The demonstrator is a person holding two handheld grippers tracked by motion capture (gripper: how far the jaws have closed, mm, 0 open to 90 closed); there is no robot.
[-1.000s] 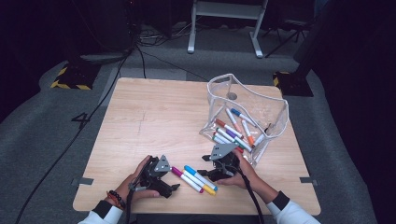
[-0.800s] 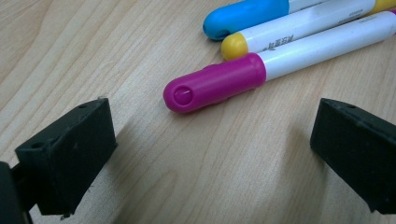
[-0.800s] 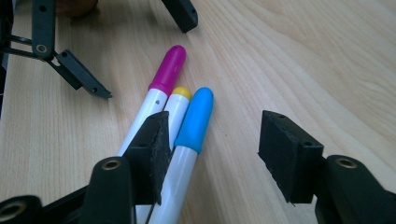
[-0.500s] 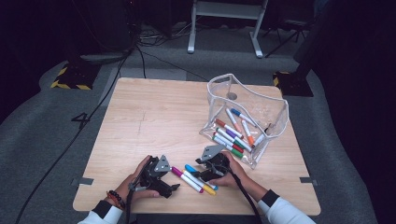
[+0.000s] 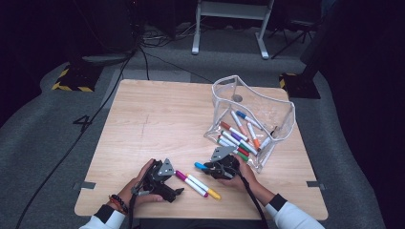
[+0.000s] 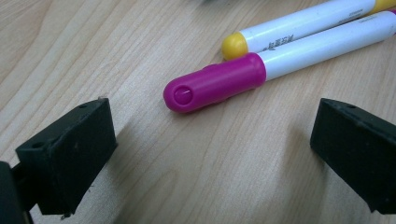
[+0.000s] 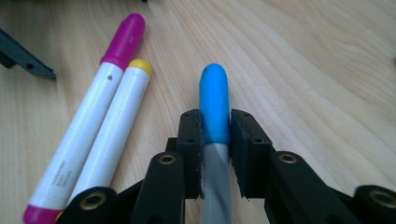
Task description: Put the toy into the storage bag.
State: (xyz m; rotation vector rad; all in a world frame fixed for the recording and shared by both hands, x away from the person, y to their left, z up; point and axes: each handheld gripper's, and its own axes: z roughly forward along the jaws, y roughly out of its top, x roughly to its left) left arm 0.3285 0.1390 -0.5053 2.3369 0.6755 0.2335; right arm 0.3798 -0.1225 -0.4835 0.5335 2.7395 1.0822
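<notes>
Wooden table (image 5: pixel 157 119): right gripper (image 7: pixel 215 126), jaws just closing, clamps the blue-capped marker (image 7: pixel 214 100); left gripper (image 6: pixel 210 154) rests spread wide beside the magenta-capped marker (image 6: pixel 215 84).

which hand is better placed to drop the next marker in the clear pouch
Right. Its tool has just been closing and now grips the blue marker, close to the clear pouch. The left tool is open, holding nothing.

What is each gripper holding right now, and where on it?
Right gripper clamps the blue-capped marker at the cap's base. Left gripper is open, holding nothing.
</notes>
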